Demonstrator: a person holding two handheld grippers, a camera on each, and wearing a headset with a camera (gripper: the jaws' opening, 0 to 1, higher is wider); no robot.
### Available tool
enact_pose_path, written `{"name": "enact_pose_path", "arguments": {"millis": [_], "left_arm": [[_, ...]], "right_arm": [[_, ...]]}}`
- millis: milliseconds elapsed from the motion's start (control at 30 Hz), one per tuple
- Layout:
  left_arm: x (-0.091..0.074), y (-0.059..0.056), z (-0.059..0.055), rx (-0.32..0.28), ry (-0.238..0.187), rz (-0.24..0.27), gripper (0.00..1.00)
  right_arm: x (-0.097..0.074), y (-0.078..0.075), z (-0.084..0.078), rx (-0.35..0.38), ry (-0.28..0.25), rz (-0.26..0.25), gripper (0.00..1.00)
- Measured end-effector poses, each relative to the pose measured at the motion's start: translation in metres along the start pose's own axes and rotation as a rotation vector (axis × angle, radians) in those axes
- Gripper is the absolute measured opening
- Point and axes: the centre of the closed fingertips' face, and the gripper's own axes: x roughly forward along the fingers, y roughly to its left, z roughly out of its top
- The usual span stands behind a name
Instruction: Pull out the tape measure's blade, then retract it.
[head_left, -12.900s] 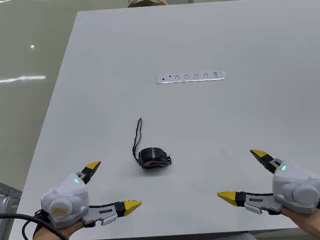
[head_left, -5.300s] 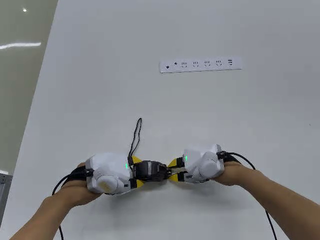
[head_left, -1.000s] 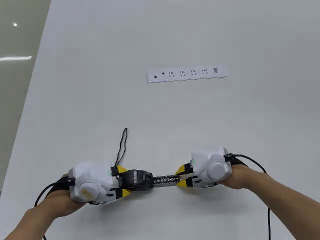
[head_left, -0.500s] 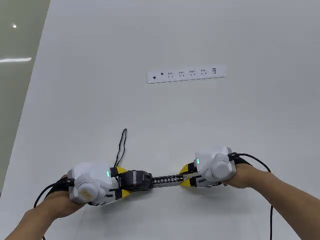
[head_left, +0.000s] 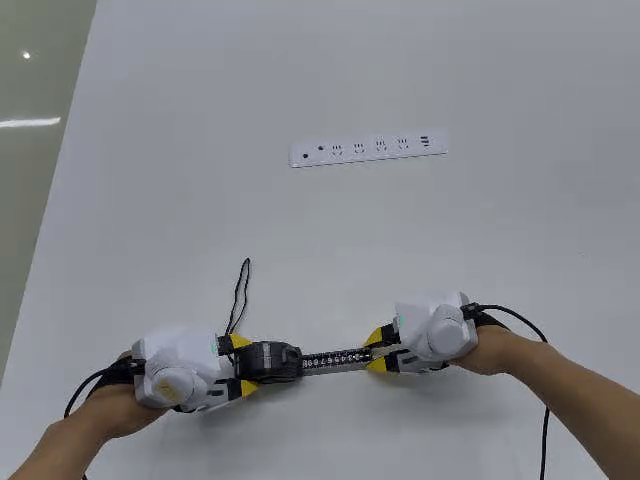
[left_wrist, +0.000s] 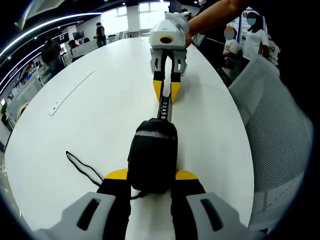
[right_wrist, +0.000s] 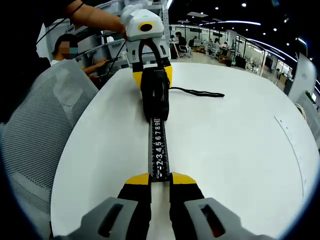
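A black tape measure (head_left: 268, 361) lies on the white table (head_left: 330, 250), its case (left_wrist: 152, 155) clamped between the yellow-tipped jaws of my left gripper (head_left: 240, 364) (left_wrist: 151, 175). Its numbered blade (head_left: 333, 357) (right_wrist: 158, 150) (left_wrist: 165, 106) runs rightward out of the case, flat just above the table. My right gripper (head_left: 378, 351) (right_wrist: 160, 178) is shut on the blade's end. In the right gripper view the case (right_wrist: 155, 94) sits ahead with the left gripper (right_wrist: 152, 75) behind it. A black wrist cord (head_left: 239, 292) trails from the case toward the table's middle.
A white power strip (head_left: 367, 149) lies further up the table. The table's left edge (head_left: 50, 210) borders a glossy floor. A mesh chair (left_wrist: 272, 125) and seated people are beyond the near table edge in the gripper views. Cables trail from both grippers.
The right gripper has moved rightward with the blade's end, so more blade shows between the grippers. The left gripper and case have barely moved.
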Motion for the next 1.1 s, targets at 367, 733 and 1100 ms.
{"name": "enact_pose_path", "arguments": {"millis": [367,733,1100], "left_arm": [[0.0,0.0,0.0,-0.004,-0.001,-0.002,0.26],[0.0,0.0,0.0,-0.004,-0.001,-0.004,0.26],[0.0,0.001,-0.001,-0.007,-0.004,-0.006,0.26]], "right_arm": [[-0.006,-0.001,-0.006,0.008,0.005,-0.006,0.11],[-0.012,-0.002,-0.013,0.009,0.016,-0.01,0.11],[-0.017,-0.004,-0.02,0.012,0.028,-0.012,0.11]]}}
